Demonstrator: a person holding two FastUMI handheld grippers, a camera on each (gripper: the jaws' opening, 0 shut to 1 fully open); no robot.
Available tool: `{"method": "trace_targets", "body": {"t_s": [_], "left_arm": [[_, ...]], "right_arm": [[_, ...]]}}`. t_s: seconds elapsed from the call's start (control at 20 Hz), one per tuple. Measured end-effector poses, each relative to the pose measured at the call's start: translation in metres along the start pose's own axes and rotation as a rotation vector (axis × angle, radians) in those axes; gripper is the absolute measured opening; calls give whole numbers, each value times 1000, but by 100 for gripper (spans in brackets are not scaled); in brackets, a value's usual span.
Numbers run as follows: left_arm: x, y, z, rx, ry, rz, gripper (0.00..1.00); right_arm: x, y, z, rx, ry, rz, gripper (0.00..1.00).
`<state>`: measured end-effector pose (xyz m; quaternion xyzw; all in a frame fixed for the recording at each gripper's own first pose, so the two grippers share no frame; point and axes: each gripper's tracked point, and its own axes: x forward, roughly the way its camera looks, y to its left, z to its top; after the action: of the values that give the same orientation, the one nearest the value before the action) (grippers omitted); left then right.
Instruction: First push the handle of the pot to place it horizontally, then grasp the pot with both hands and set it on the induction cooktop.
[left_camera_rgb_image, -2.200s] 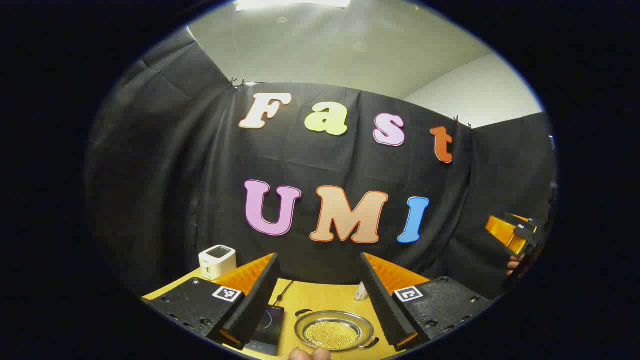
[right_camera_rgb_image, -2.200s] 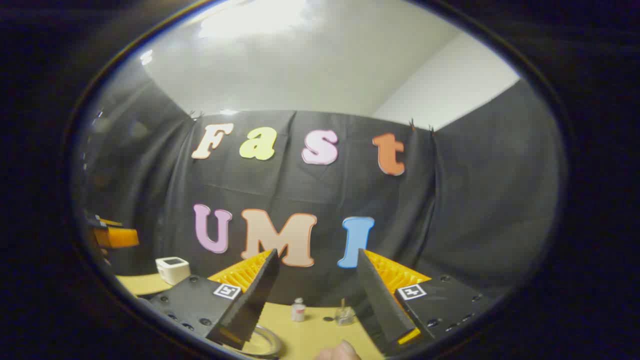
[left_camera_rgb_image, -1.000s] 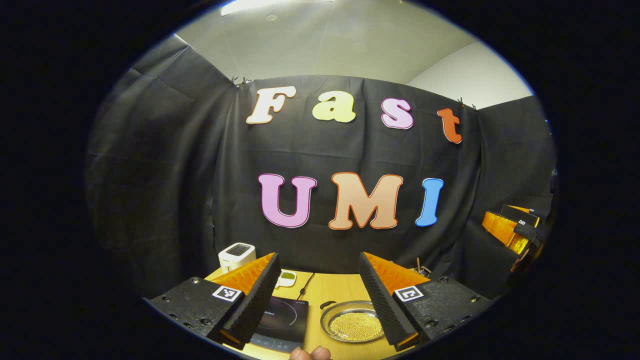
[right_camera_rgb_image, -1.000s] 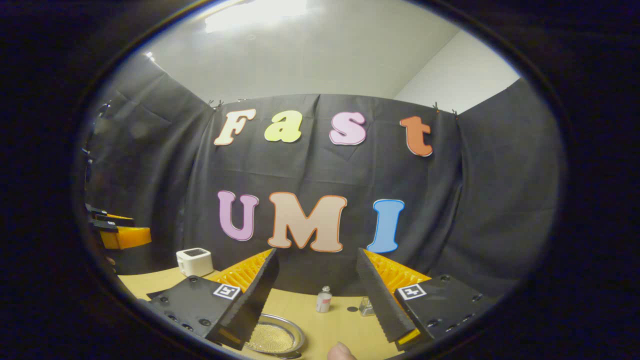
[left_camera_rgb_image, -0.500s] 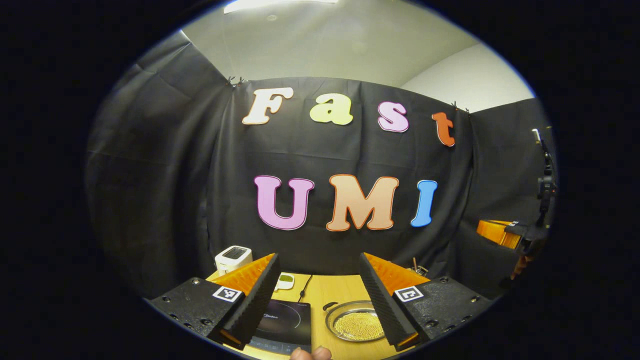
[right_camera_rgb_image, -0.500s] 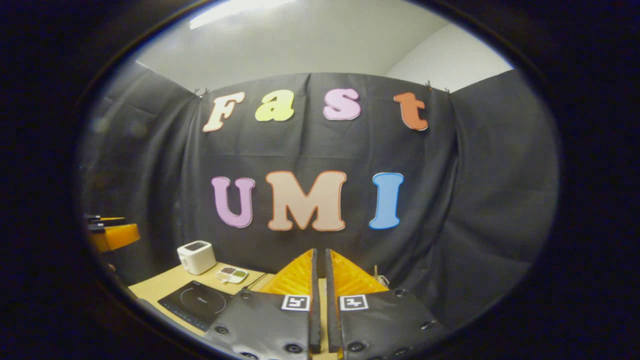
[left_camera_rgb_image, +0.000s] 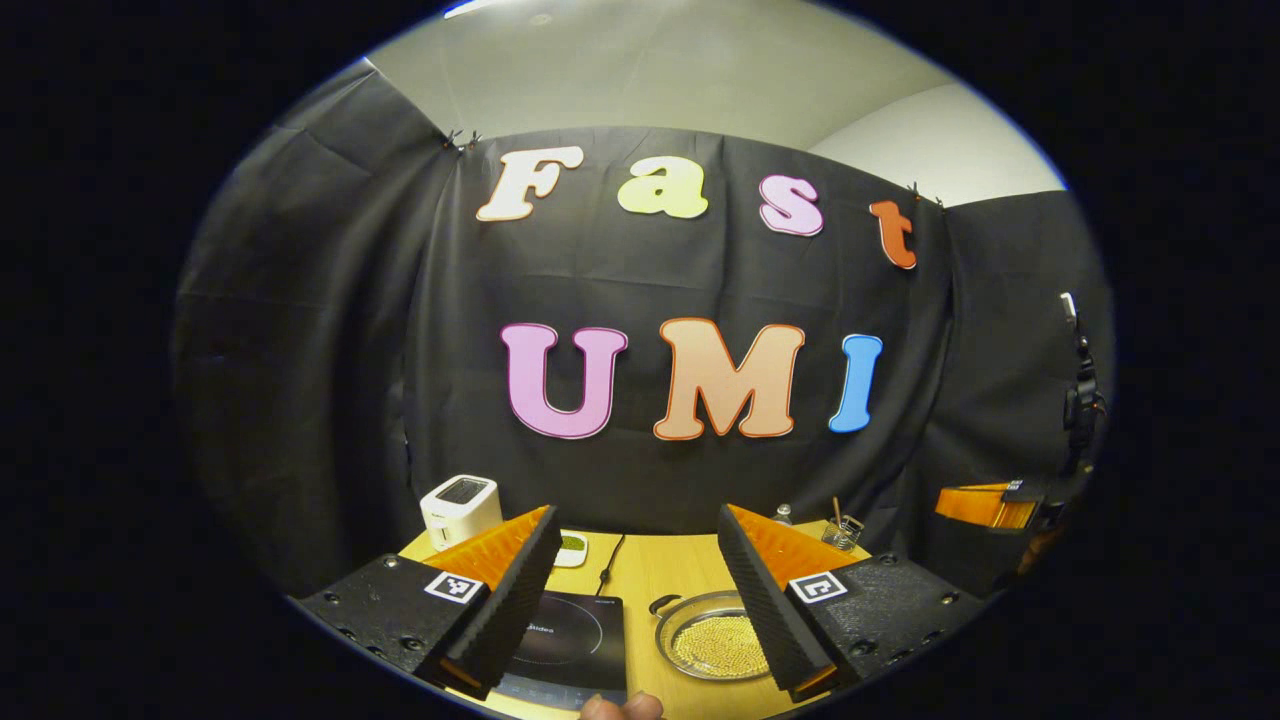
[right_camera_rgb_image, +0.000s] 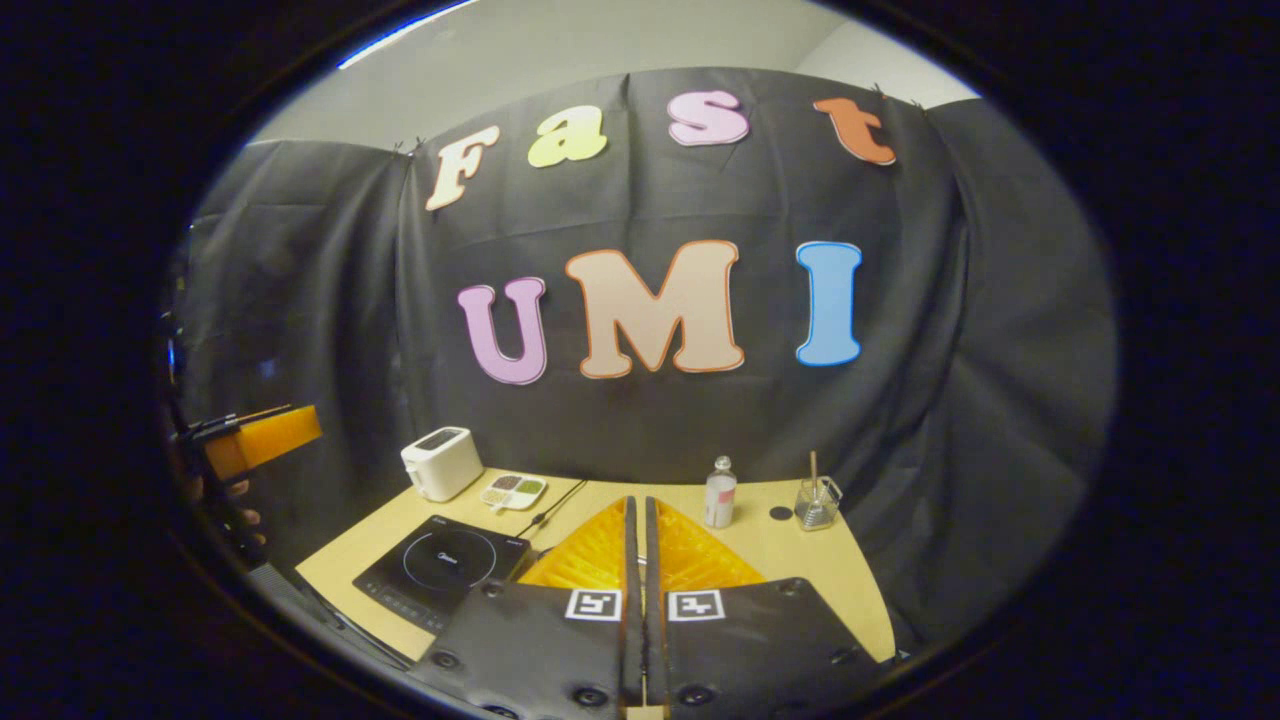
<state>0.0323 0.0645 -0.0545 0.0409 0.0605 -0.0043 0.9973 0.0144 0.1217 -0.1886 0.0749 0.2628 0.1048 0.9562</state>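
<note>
In the left gripper view, the left hand-held gripper is held level above the near edge of the worktop, fingers wide apart. Between them, lower down, the pot sits on the worktop just right of the induction cooktop.

In the right gripper view, the right hand-held gripper hangs higher, tilted down, fingers pressed together on nothing. The cooktop lies to its left.
</note>
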Motion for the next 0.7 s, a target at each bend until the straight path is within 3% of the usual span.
{"method": "trace_targets", "body": {"t_s": [0.3,0.35,0.4,0.45,0.7], "left_arm": [[41,-3,-2,38,37,73,96],[48,-5,-6,37,47,88,92],[55,-7,-9,33,57,102,96],[61,-10,-13,32,68,115,92],[78,-26,-34,47,141,145,95]], "right_arm": [[48,-21,-40,18,95,102,2],[57,-22,-48,20,112,128,3],[65,-21,-56,33,129,162,2],[72,-20,-65,45,145,192,0],[94,-20,-120,41,268,299,2]]}}
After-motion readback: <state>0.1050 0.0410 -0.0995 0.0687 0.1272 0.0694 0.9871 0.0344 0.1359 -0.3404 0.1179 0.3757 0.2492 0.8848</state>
